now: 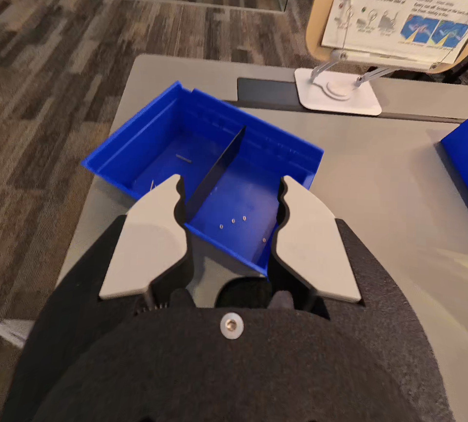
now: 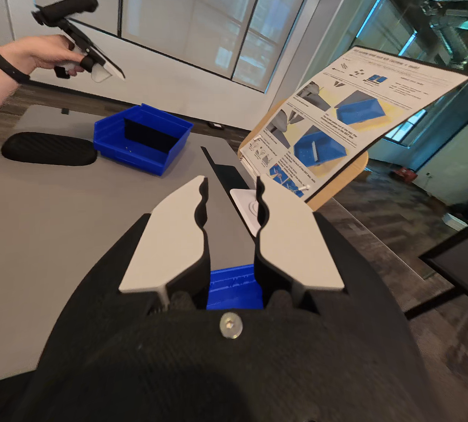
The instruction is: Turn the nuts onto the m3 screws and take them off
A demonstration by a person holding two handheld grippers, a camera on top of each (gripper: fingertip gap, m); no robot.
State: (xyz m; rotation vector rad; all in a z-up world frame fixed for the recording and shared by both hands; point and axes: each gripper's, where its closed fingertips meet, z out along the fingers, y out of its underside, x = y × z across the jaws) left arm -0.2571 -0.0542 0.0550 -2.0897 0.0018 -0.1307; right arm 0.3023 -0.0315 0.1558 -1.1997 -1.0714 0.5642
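A blue bin [image 1: 253, 146] with a black divider [image 1: 222, 167] sits on the grey table [image 1: 367, 182]. Several small nuts [image 1: 233, 220] lie in its right compartment. A thin screw [image 1: 183, 158] lies in the left one. My left gripper [image 1: 231, 178] is open and empty, hovering above the bin's near side. In the right wrist view a hand holds it [image 2: 111, 75] high above the same bin [image 2: 141, 139]. My right gripper [image 2: 231, 179] is open and empty above the table, with a second blue bin [image 2: 234, 286] showing under its base.
An instruction sheet [image 2: 329, 126] on a tilted stand with a white base [image 1: 336, 91] stands at the table's far side. A black pad [image 2: 48, 148] lies left of the first bin. The second bin's corner [image 1: 455, 156] shows at the right edge. The table edge drops to the floor on the left. About 55 centimetres separates my left fingertips from my right.
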